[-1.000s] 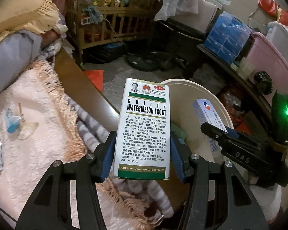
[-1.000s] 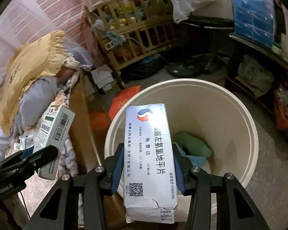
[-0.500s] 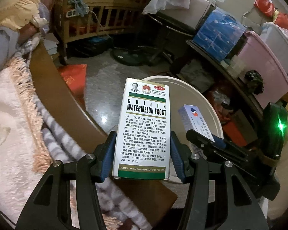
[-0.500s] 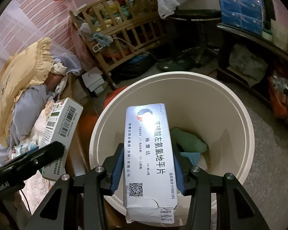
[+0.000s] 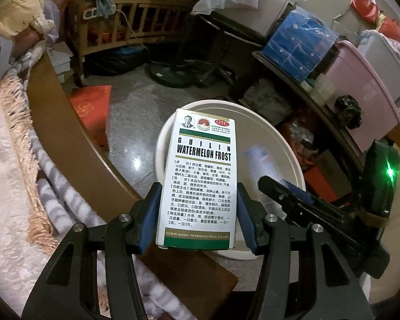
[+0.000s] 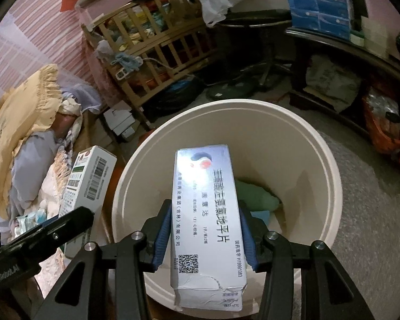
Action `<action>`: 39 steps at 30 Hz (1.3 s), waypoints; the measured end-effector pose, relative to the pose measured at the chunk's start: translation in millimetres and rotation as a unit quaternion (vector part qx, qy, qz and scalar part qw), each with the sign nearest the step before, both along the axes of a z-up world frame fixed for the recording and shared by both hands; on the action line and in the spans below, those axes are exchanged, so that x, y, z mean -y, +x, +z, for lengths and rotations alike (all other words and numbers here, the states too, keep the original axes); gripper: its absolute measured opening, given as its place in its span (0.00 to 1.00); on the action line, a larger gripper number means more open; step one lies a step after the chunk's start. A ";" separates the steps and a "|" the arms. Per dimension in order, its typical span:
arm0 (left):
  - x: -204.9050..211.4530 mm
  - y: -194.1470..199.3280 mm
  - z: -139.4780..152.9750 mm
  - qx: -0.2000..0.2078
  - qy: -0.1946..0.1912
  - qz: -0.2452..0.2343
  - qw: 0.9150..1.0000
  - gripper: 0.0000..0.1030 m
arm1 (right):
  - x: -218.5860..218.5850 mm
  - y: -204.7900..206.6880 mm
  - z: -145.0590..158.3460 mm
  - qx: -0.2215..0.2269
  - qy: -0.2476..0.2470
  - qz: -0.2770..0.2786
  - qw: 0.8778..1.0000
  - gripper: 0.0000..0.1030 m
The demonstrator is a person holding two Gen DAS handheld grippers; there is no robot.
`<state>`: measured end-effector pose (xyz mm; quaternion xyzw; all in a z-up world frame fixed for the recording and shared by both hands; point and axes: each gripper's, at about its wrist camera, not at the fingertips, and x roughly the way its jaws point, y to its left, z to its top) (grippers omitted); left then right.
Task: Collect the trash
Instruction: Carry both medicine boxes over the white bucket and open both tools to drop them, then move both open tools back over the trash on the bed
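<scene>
My left gripper [image 5: 197, 213] is shut on a white and green Watermelon Frost box [image 5: 202, 176], held just at the near-left rim of the cream bin [image 5: 293, 157]. My right gripper [image 6: 205, 237] is shut on a white and blue medicine box [image 6: 208, 213], held over the open bin [image 6: 330, 176]. The blue box looks blurred in the left wrist view [image 5: 261, 165]. The green box also shows in the right wrist view [image 6: 89, 186], left of the bin. Green and blue trash [image 6: 256, 200] lies at the bin's bottom.
A bed with a pink blanket [image 5: 5, 160] and wooden edge [image 5: 66, 130] lies left. A wooden crib [image 6: 157, 50], a fan base [image 5: 178, 74], a red bag [image 5: 93, 106] and a shelf with blue packs [image 5: 298, 45] and a pink tub [image 5: 365, 85] surround the floor.
Both grippers moved from the bed side toward the bin. The right box now hangs further over the bin opening; the left box has reached the bin's rim.
</scene>
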<state>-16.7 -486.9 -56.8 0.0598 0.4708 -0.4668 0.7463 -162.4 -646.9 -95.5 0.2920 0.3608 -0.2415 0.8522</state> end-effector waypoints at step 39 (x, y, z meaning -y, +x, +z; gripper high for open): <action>-186.9 37.8 7.1 0.078 0.043 0.199 0.976 0.59 | -115.7 60.6 17.4 -0.002 -0.046 0.129 0.991 0.61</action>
